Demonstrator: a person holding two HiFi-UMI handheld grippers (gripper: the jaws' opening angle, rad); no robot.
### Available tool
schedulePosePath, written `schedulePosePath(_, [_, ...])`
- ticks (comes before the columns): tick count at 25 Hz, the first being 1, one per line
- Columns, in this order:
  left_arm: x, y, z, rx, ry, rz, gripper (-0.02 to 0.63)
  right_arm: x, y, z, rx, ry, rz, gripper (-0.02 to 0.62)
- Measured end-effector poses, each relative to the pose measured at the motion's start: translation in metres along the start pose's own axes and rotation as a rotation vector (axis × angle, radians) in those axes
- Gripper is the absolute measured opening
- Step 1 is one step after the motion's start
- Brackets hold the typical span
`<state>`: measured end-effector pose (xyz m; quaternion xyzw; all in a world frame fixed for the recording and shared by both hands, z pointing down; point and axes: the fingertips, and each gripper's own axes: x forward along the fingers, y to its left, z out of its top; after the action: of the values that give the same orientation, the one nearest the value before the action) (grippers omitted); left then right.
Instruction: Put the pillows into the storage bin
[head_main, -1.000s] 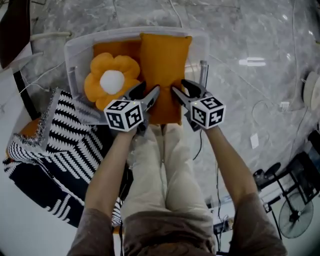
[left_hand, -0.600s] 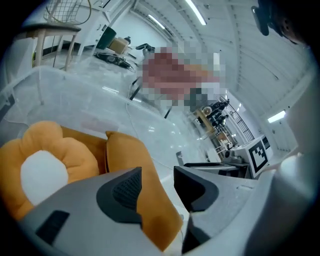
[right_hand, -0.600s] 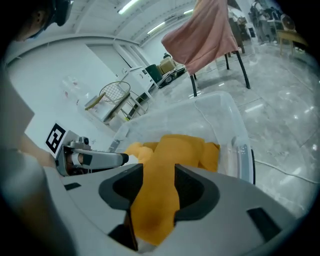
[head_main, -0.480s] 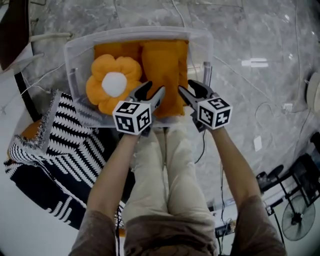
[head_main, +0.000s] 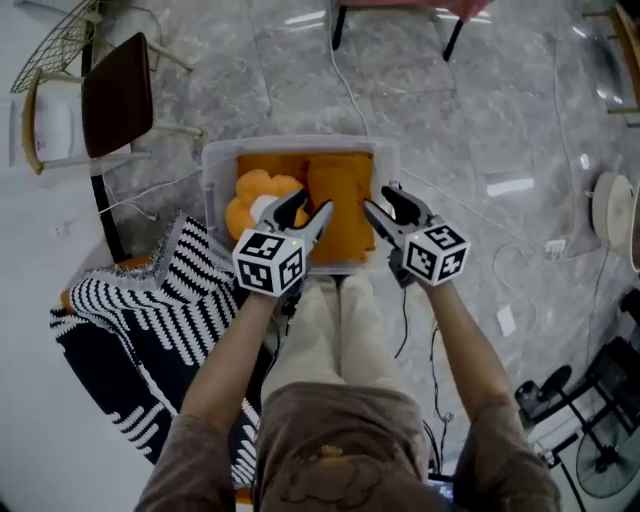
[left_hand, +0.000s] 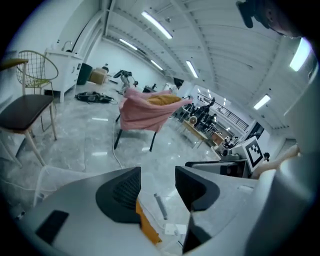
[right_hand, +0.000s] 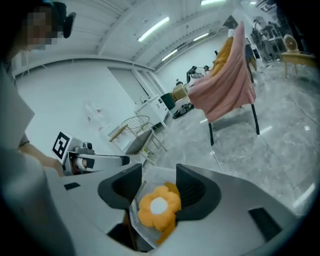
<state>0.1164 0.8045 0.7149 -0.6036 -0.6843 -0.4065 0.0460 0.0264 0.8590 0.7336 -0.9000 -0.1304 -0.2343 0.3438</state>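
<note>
We hold our left gripper (head_main: 312, 203) and right gripper (head_main: 382, 198) over the near edge of the storage bin (head_main: 300, 141). Both jaws are spread and have just been opening wider, with nothing between them. The flower pillow (head_main: 250, 195) and orange pillow (head_main: 343, 190) lie side by side inside the bin. Striped fabric (head_main: 150, 310), perhaps another pillow, lies on the floor beside it.

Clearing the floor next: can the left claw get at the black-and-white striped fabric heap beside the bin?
Probably yes. The left claw, just opening and empty, hovers above the clear plastic bin; the black-and-white striped fabric heap lies uncovered to its left, with nothing between.
</note>
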Motion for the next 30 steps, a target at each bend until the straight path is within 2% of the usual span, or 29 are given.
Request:
schedulePosePath(5, [-0.085, -0.071, 0.097, 0.015, -0.109, -0.006, 0.204, -0.071, 0.091, 0.095, -0.097, -0.083, 0.065, 0.213])
schedulePosePath(10, [-0.177, -0.147, 0.159, 0.017, -0.226, -0.049, 0.204, -0.144, 0.173, 0.154, -0.173, -0.176, 0.097, 0.209])
schedulePosePath(13, [-0.223, -0.179, 0.173, 0.059, -0.27, -0.066, 0.202, -0.182, 0.213, 0.168, -0.21, -0.21, 0.121, 0.209])
schedulePosePath(18, [-0.292, -0.208, 0.185, 0.179, -0.317, -0.097, 0.204, -0.23, 0.266, 0.179, -0.304, -0.259, 0.13, 0.209])
schedulePosePath(23, [-0.324, -0.222, 0.197, 0.225, -0.39, -0.106, 0.204, -0.261, 0.295, 0.185, -0.365, -0.291, 0.128, 0.204])
schedulePosePath(26, [-0.33, -0.229, 0.203, 0.246, -0.42, -0.105, 0.191, -0.271, 0.31, 0.193, -0.388, -0.34, 0.128, 0.133])
schedulePosePath(28, [-0.332, -0.233, 0.206, 0.26, -0.436, -0.104, 0.139, -0.279, 0.314, 0.2, -0.394, -0.379, 0.113, 0.084])
schedulePosePath(30, [-0.336, -0.237, 0.21, 0.263, -0.459, -0.106, 0.053, -0.286, 0.318, 0.206, -0.385, -0.413, 0.104, 0.008])
